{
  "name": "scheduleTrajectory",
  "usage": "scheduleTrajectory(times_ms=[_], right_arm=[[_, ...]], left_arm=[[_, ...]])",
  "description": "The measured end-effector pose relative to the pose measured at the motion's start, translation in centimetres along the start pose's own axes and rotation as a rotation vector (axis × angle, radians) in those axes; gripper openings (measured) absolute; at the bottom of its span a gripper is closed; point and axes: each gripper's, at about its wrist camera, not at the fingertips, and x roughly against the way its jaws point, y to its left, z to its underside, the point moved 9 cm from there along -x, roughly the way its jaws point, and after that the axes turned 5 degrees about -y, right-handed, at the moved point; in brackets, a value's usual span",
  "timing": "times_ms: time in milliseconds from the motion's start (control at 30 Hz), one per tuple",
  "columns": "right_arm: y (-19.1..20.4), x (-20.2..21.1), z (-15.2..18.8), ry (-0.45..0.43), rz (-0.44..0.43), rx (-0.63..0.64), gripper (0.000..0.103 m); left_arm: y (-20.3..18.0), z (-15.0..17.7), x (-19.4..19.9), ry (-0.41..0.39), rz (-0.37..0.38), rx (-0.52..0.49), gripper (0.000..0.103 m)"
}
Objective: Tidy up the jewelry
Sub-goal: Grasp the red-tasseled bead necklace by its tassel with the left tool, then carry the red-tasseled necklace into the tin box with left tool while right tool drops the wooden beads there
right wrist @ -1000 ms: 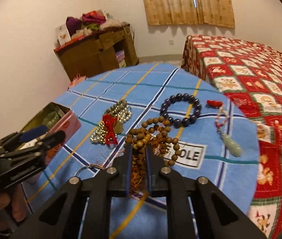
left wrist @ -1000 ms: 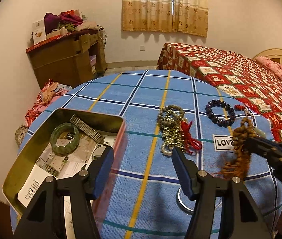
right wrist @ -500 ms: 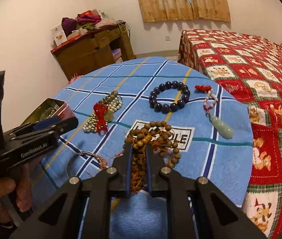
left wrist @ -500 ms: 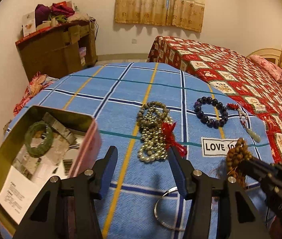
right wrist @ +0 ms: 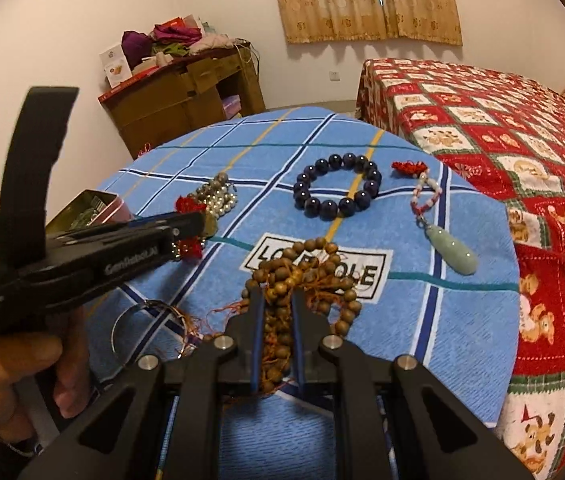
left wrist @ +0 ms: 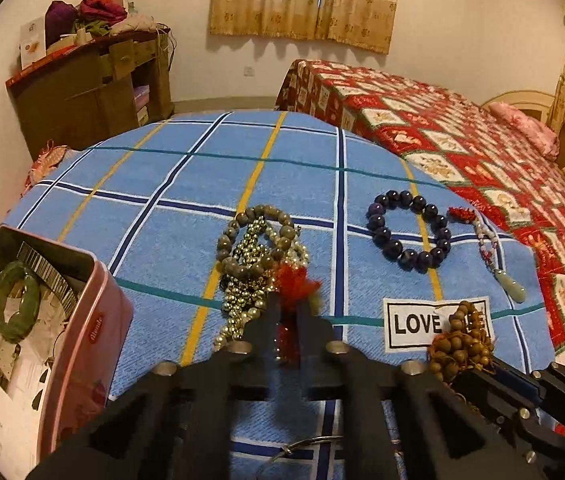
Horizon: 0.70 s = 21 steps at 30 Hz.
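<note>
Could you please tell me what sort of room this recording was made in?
Most likely a home bedroom: a bed with a red patterned quilt stands beside the table, a curtain hangs behind, and a wooden cabinet is piled with clothes.

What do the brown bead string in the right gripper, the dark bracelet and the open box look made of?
Brown bead string: apparently wood, matte, with frayed orange thread. Dark bracelet: polished stone or glass, dark purple beads with glossy highlights; which one is unclear. Open box: likely painted tin, given its thin pink wall and brassy, reflective inside.
</note>
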Motion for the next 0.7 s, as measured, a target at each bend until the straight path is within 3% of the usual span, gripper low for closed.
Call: scheduleTrajectory(times_ms=[100,700], right_arm=[[-0.1,0.0,0.1,-0.001,-0.008,-0.008,0.014],[1.0,2.4,-1.8,-0.077,-0.024,0.011,0.014]], left_arm=[[0.3,-0.4,1.8,-0.052,0.011,0.0,0.005],[1.4,-1.1,8.7,-0.149,0.063,0.06,0.005]])
